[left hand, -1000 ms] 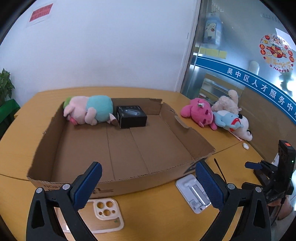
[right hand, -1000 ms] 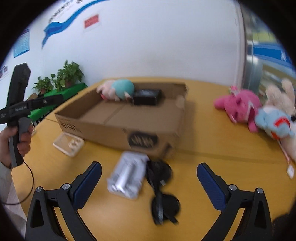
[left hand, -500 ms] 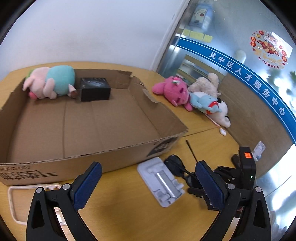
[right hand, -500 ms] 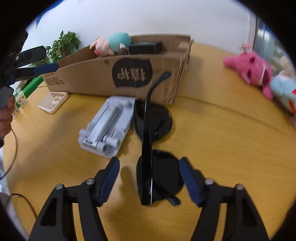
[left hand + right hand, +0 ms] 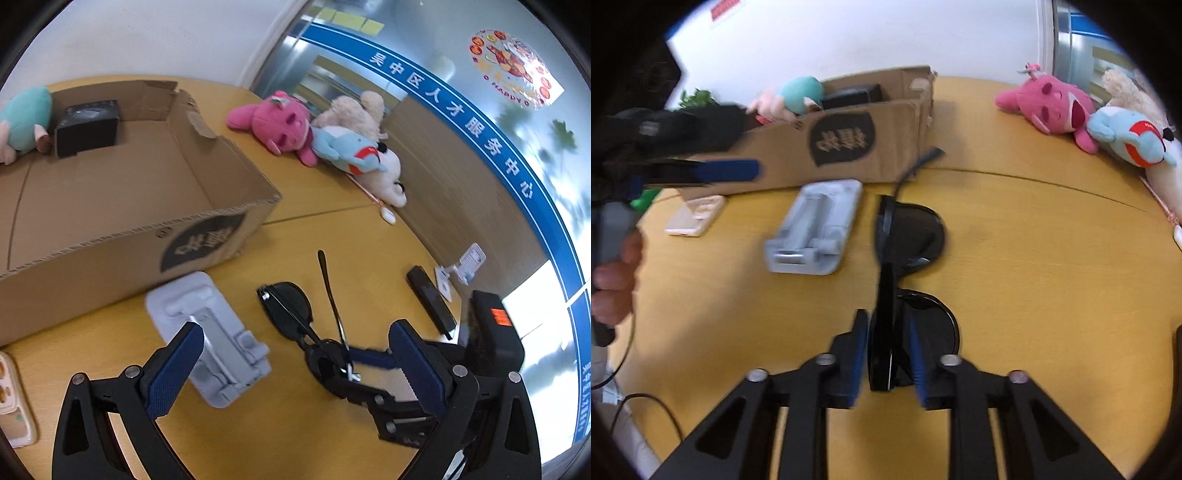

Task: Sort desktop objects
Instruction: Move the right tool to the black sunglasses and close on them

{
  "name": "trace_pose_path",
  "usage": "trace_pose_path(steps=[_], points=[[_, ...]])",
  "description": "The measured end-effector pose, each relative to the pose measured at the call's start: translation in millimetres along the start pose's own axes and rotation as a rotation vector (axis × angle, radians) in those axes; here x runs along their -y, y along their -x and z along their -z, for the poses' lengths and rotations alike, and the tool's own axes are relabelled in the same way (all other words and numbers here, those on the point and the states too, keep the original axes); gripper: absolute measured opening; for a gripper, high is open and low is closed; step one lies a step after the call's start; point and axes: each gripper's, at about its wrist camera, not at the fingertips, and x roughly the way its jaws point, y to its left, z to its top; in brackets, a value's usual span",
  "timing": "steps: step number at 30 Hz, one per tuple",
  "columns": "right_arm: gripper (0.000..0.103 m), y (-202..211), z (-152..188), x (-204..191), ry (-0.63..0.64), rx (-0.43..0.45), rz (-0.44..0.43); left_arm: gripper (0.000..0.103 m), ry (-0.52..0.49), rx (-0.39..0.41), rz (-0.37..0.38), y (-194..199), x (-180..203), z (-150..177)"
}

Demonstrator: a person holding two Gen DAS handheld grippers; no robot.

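Black sunglasses (image 5: 908, 240) lie on the wooden table in front of a cardboard box (image 5: 849, 140). My right gripper (image 5: 886, 354) is shut on the near lens end of the sunglasses; it shows in the left wrist view (image 5: 351, 365) gripping them (image 5: 288, 306). My left gripper (image 5: 295, 369) is open and empty, above a grey phone stand (image 5: 210, 332), which also shows in the right wrist view (image 5: 816, 225). The box (image 5: 110, 192) holds a teal-pink plush (image 5: 22, 122) and a black box (image 5: 88, 125).
Pink (image 5: 280, 122), blue (image 5: 347, 151) and cream plush toys lie at the table's far right by a glass wall. A phone case (image 5: 696, 219) lies left of the stand. A dark remote-like bar (image 5: 430, 299) and a small white stand (image 5: 465, 262) sit near the right edge.
My right gripper has closed on the sunglasses, from wide open a second ago. My left gripper has swung right and come nearer the stand and sunglasses.
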Motion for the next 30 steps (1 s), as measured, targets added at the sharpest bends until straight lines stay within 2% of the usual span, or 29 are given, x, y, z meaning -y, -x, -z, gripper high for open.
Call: trace_pose_path(steps=[1, 2, 3, 5, 10, 14, 16, 17, 21, 25, 28, 30], points=[[0.063, 6.0, 0.6, -1.0, 0.025, 0.014, 0.026, 0.101, -0.005, -0.01, 0.003, -3.2, 2.0, 1.1], [0.082, 12.2, 1.6, -1.3, 0.055, 0.036, 0.072, 0.101, -0.007, -0.018, 0.004, -5.1, 3.1, 2.2], [0.084, 14.7, 2.0, -0.6, 0.07, 0.049, 0.096, 0.101, -0.004, -0.027, 0.004, -8.3, 3.7, 3.1], [0.084, 10.1, 0.9, 5.0, 0.075, 0.027, 0.104, 0.101, 0.008, -0.036, 0.012, -12.3, 4.1, 4.1], [0.084, -20.9, -1.2, 10.1, 0.028, -0.061, 0.055, 0.101, 0.018, -0.047, 0.013, -14.5, 3.6, 4.8], [0.083, -23.8, 2.2, 5.9, 0.047, -0.04, 0.088, 0.101, 0.03, -0.049, 0.001, -12.3, -1.2, 5.1], [0.062, -19.8, 2.2, 7.3, 0.035, -0.024, 0.094, 0.101, 0.042, -0.059, 0.006, -14.3, -2.8, 6.2], [0.056, -18.8, 2.4, 9.2, 0.022, -0.03, 0.095, 0.101, 0.046, -0.064, 0.006, -15.7, -2.7, 6.4], [0.055, -14.7, 4.2, 11.4, -0.017, -0.026, 0.077, 0.101, 0.064, -0.094, 0.042, -28.1, 2.1, 8.4], [0.055, -8.3, 6.5, 16.8, -0.095, -0.021, 0.047, 0.101, 0.067, -0.177, 0.109, -55.7, 22.2, 13.0], [0.055, -2.2, 13.5, 20.5, -0.151, -0.007, 0.012, 0.101, 0.084, -0.236, 0.128, -75.8, 34.7, 18.0], [0.055, 4.2, 21.3, 26.0, -0.201, 0.007, -0.02, 0.099, 0.103, -0.278, 0.099, -88.3, 38.9, 21.0]])
